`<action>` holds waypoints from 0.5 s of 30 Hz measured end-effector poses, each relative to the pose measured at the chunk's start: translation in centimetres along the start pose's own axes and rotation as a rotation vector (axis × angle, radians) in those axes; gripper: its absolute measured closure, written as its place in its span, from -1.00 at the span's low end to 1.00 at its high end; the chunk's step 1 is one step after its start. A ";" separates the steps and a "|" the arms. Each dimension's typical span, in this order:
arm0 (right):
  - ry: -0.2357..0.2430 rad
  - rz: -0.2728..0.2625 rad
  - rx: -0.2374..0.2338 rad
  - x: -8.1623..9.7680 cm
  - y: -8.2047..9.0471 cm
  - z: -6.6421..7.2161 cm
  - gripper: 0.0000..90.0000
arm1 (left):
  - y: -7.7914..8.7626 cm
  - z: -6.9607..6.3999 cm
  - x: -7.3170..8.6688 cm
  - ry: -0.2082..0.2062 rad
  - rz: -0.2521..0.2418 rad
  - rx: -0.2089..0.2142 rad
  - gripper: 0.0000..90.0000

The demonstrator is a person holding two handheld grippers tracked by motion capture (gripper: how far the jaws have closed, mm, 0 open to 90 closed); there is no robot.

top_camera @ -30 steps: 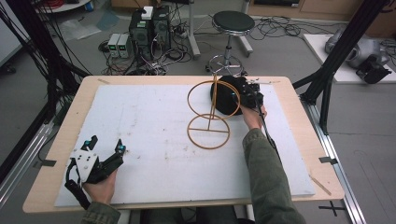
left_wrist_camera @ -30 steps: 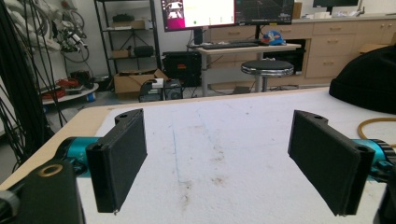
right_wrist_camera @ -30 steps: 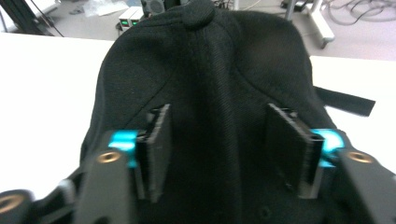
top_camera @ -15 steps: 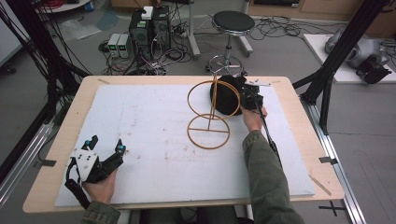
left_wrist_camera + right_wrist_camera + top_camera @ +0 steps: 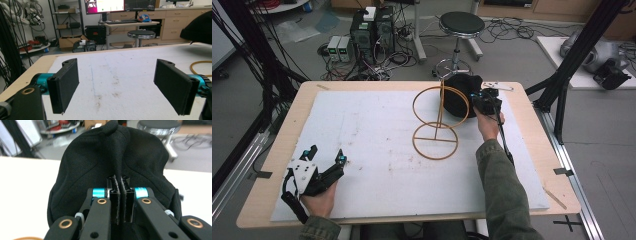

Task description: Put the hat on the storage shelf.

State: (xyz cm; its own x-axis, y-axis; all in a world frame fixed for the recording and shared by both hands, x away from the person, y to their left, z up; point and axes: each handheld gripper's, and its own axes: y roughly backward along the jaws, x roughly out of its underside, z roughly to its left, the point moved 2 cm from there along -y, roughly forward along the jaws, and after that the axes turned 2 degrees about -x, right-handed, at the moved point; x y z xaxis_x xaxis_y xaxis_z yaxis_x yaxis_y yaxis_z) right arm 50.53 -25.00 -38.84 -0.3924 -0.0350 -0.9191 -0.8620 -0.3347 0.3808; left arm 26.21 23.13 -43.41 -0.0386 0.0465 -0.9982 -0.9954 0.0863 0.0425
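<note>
On the worktop, right gripper fingers pinch the black cap at one o'clock; left gripper fingers spread at seven.

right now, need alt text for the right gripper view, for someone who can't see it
The right gripper has its two black jaws shut on a pinched fold of a black fabric cap, which bulges up behind them. A white table surface lies beneath, with a round stool blurred beyond.

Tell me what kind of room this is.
Most likely a robotics lab: black rig frames around the table, computers with tangled cables on the floor, monitors on a desk.
</note>
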 end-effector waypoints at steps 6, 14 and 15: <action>0.004 -0.129 0.018 -1.7 2.1 0.0 0.96 | -0.2 -0.3 0.0 -0.004 0.010 0.021 -0.56; -0.036 -0.268 0.003 -3.6 4.8 -0.1 0.96 | -0.4 -0.8 -0.1 -0.009 0.008 0.039 -0.56; -0.030 -0.299 0.005 -4.2 5.5 -0.1 0.96 | -0.4 -0.8 -0.1 -0.010 0.007 0.039 -0.56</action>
State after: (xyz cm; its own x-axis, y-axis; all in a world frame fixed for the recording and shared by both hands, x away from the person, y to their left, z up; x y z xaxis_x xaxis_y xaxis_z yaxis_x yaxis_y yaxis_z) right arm 47.48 -26.77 -32.90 -0.1304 0.0924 -0.9871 -0.9423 -0.3211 0.0944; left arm 26.51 22.26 -43.37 -0.0450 0.0569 -0.9974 -0.9908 0.1250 0.0518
